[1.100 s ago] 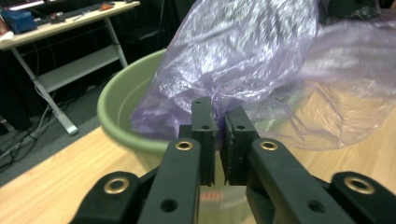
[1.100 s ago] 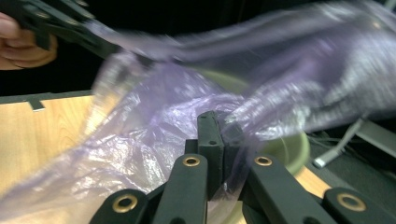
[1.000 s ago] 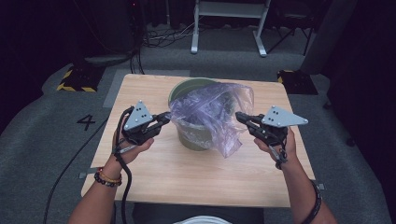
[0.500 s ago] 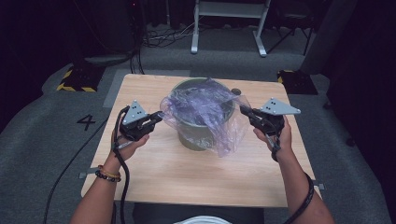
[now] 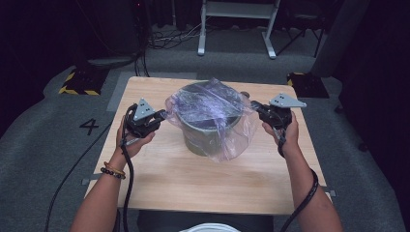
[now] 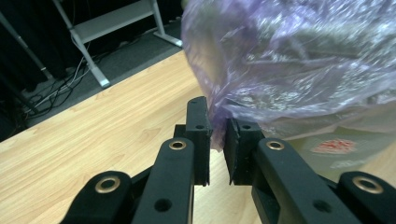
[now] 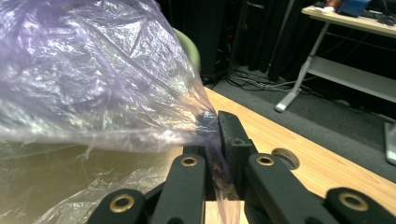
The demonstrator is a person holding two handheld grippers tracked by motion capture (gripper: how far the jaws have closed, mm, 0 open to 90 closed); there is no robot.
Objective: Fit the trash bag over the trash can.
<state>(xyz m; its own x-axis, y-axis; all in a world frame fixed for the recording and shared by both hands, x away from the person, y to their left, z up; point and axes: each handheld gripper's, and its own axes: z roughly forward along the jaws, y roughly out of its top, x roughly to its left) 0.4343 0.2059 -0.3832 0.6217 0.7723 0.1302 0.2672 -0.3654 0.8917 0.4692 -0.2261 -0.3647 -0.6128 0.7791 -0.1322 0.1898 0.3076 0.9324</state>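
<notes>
A green bucket point(image 5: 203, 140) stands in the middle of the wooden table point(image 5: 193, 188). A thin purple plastic bag point(image 5: 208, 104) is stretched over its mouth and hangs down its right side. My left gripper point(image 5: 163, 115) is at the bucket's left and pinches the bag's edge; its jaws have just been opening slightly, with the film still between them. In the left gripper view the bag point(image 6: 299, 56) runs into the left gripper point(image 6: 217, 128), with the bucket point(image 6: 336, 149) behind. My right gripper point(image 5: 254, 105) is shut on the opposite edge. The right gripper view shows the bag point(image 7: 84, 70) clamped in the right gripper point(image 7: 215, 123).
A round hole point(image 7: 285, 158) is cut in the table near the far right of the bucket. Beyond the table stand a white-legged frame point(image 5: 237, 29), cables and a yellow-and-black striped block point(image 5: 77, 84) on grey carpet. A "4" point(image 5: 89, 126) marks the floor at the left.
Both grippers have moved away from the person and lower. The bag, bunched above the bucket's right side before, now lies spread across the bucket's mouth.
</notes>
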